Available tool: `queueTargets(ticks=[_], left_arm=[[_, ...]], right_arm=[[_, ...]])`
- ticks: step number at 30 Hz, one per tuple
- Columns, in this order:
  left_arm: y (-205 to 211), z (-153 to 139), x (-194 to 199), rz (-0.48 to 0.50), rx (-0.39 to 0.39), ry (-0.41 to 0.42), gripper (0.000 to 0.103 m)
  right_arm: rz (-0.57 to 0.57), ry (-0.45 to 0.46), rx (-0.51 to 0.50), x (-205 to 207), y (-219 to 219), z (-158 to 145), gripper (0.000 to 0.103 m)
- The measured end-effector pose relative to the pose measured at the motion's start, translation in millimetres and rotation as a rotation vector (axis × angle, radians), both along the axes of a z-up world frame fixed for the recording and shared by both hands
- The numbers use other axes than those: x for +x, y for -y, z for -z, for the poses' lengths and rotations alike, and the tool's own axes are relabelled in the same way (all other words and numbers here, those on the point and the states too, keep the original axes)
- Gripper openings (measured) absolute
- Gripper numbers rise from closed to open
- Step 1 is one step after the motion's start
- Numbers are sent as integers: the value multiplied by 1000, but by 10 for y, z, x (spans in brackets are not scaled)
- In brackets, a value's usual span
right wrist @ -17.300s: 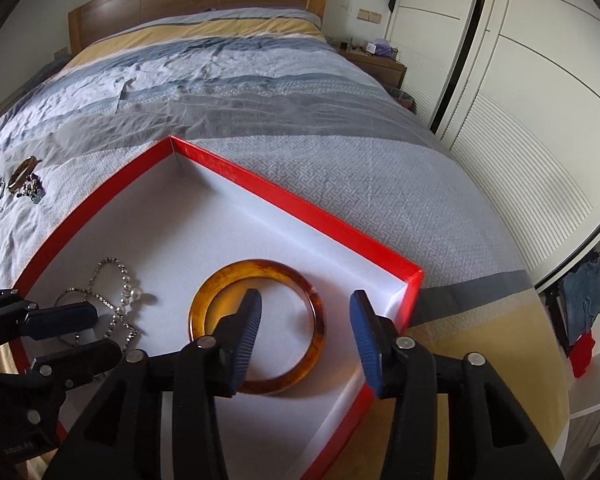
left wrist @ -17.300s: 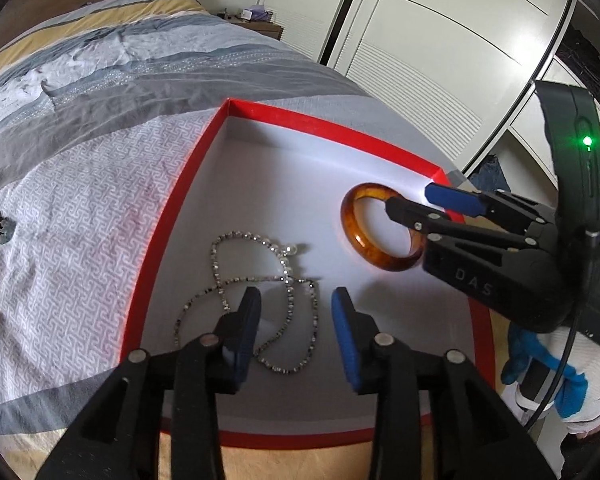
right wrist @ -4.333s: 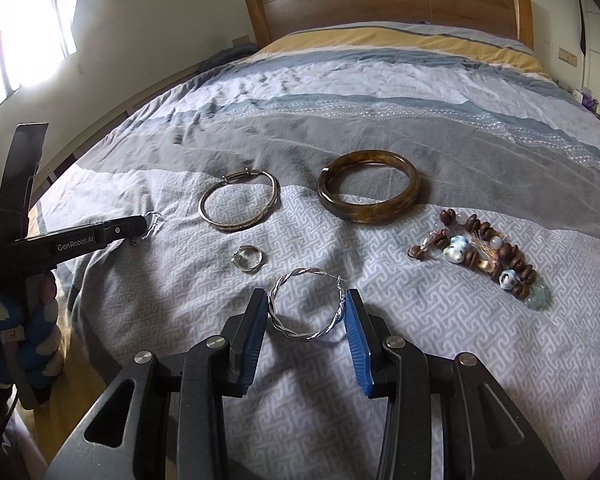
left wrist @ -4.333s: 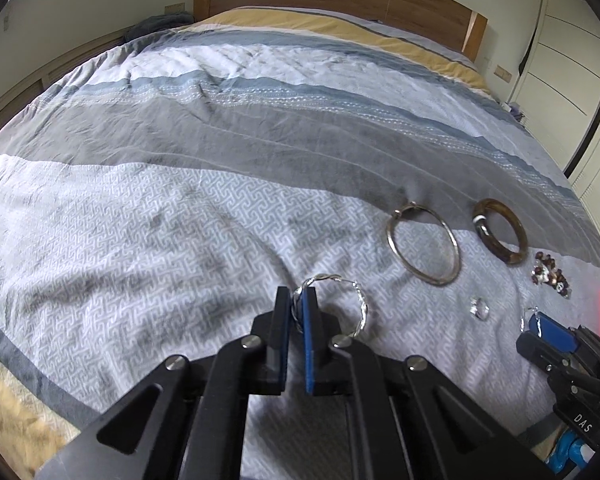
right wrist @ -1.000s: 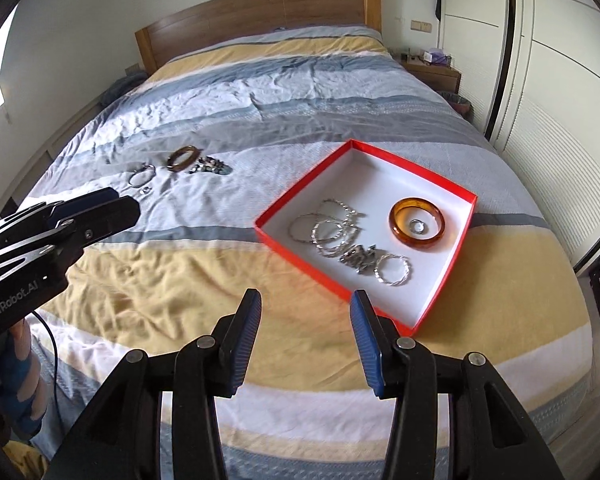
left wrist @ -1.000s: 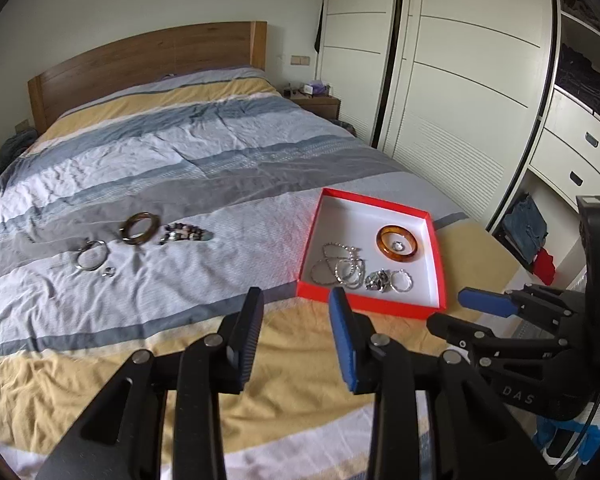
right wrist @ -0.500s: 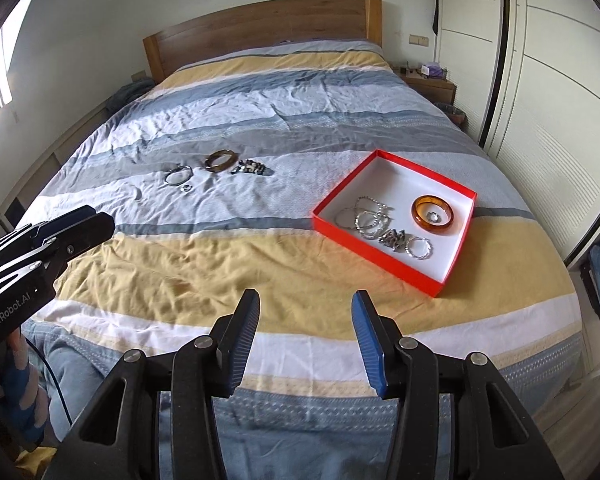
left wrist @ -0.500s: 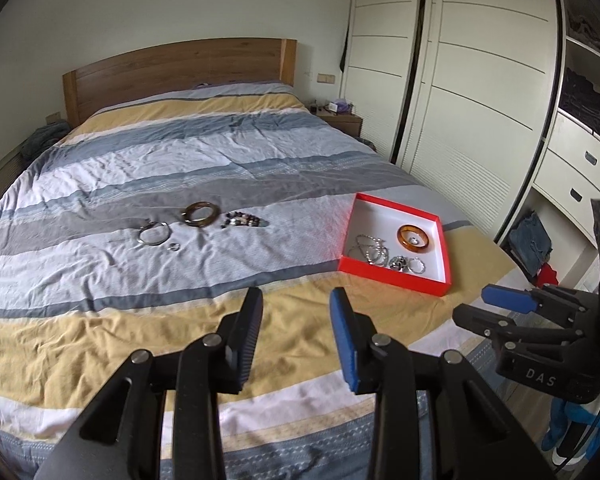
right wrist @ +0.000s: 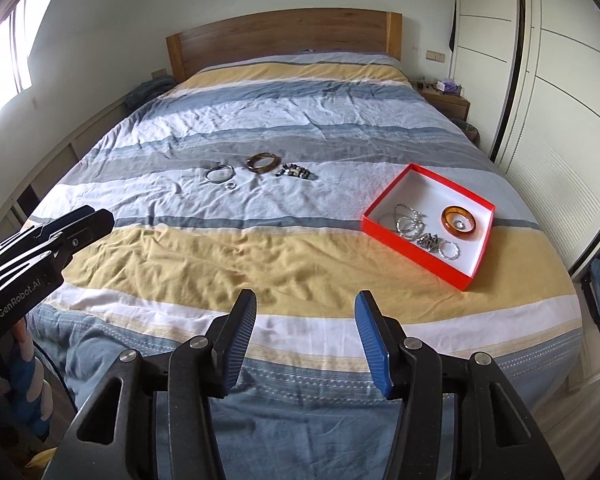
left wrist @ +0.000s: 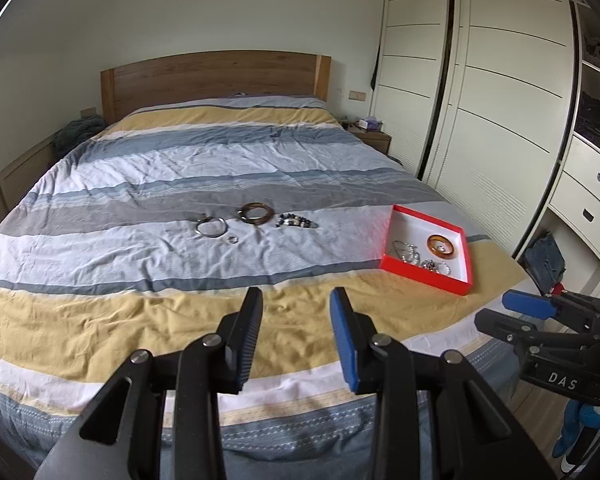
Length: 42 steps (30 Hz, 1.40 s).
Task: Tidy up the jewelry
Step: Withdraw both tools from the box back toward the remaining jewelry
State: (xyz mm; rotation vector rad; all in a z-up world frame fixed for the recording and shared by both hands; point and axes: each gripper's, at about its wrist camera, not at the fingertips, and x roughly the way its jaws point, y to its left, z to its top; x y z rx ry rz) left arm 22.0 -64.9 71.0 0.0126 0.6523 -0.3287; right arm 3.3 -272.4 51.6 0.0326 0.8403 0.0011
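Creased cloth bedcover (right wrist: 300, 256), wooden headboard (right wrist: 284, 40), glossy amber bangle (right wrist: 459, 220), shiny metal rings (right wrist: 450, 249)

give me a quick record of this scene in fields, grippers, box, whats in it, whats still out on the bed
left gripper: open, empty, held back off the foot of the bed
right gripper: open, empty, also back from the bed
red box: on the bed, right side, open top
in box: amber bangle with a small ring inside it, silver chains and bracelets
still on bed: brown bangle, silver bangle, small ring, bead bracelet
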Motion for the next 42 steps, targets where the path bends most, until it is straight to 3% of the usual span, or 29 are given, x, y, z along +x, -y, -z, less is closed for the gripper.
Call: queueTargets(ticks=[20, 33, 42], left_arm=[[-469, -54, -236, -83, -4, 17, 33], [-538, 69, -87, -105, -14, 30, 33], [-567, 311, 233, -123, 35, -48, 33]], right_arm=[[-54, 16, 5, -111, -399, -55, 57], [-71, -28, 20, 97, -442, 106, 58], [-95, -76, 39, 392, -464, 334, 58]])
